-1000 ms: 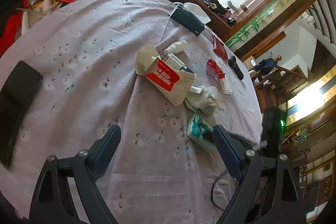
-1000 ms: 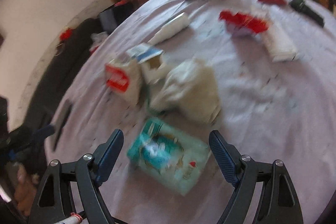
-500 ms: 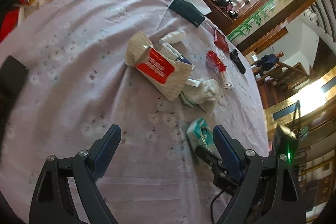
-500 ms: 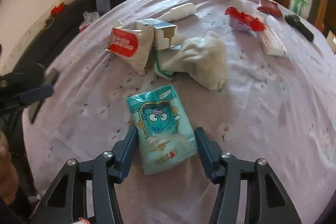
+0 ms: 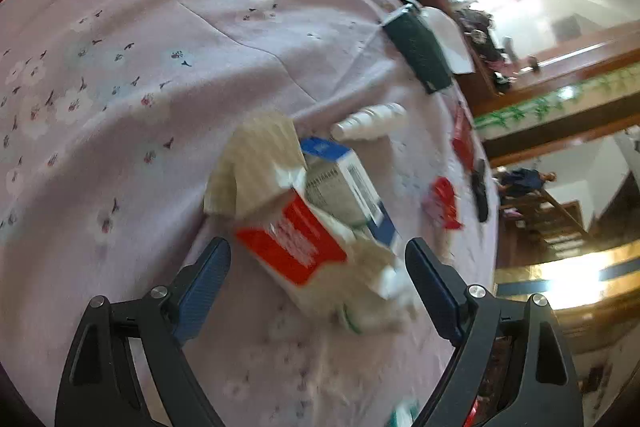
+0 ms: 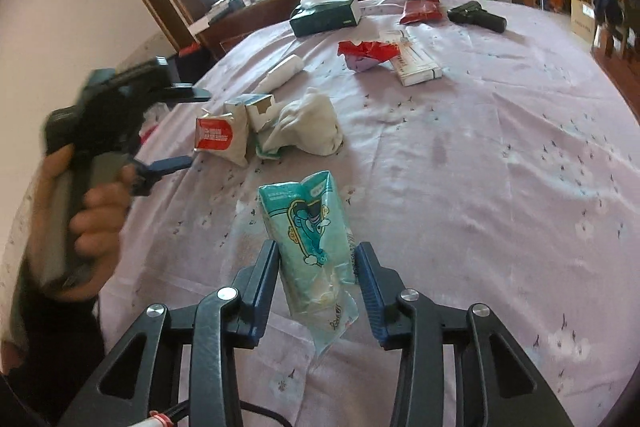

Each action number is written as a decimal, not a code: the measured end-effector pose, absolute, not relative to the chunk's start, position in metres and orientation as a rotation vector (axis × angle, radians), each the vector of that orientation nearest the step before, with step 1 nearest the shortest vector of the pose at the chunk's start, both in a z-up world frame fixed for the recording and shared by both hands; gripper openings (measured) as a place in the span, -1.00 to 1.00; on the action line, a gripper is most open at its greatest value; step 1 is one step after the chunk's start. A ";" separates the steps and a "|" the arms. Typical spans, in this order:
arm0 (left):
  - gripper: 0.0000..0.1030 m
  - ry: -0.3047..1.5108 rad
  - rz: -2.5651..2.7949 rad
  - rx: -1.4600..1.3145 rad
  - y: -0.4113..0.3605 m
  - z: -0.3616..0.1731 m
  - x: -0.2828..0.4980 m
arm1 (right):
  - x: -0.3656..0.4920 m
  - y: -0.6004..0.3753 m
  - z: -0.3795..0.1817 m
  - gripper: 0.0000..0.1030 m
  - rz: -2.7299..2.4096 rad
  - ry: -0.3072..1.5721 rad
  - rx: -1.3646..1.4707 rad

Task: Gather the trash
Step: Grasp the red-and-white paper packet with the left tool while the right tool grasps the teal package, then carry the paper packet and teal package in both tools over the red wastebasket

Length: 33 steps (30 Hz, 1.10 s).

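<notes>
Right tongs (image 6: 316,267) were closing on the teal pack (image 6: 310,231), pads against its sides, its far end over the cloth (image 6: 480,167). Left tongs (image 5: 318,279) stood spread around the red-and-white packet (image 5: 294,245), not touching. Beside it lay a blue box (image 5: 344,183) and a crumpled tissue (image 6: 312,125).

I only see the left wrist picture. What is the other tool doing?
Observer: The right tool is closing on a teal packet, pinched between its fingers.
Child: Can you see my tool?
Observer: Yes. A hand holds the left tool open, with its tips near the red bag.
Child: What's the blurry white lump by my tool?
Observer: A crumpled white cloth beside an open box.
</notes>
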<state>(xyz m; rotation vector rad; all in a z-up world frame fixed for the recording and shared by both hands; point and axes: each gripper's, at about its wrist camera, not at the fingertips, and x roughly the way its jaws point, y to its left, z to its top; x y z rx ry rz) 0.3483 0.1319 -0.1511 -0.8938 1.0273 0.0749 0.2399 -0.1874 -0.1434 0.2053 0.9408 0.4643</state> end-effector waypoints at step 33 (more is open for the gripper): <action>-0.29 0.766 -0.159 -0.154 -0.034 -0.035 0.165 | 0.126 -0.278 -0.063 -0.17 0.307 0.683 0.353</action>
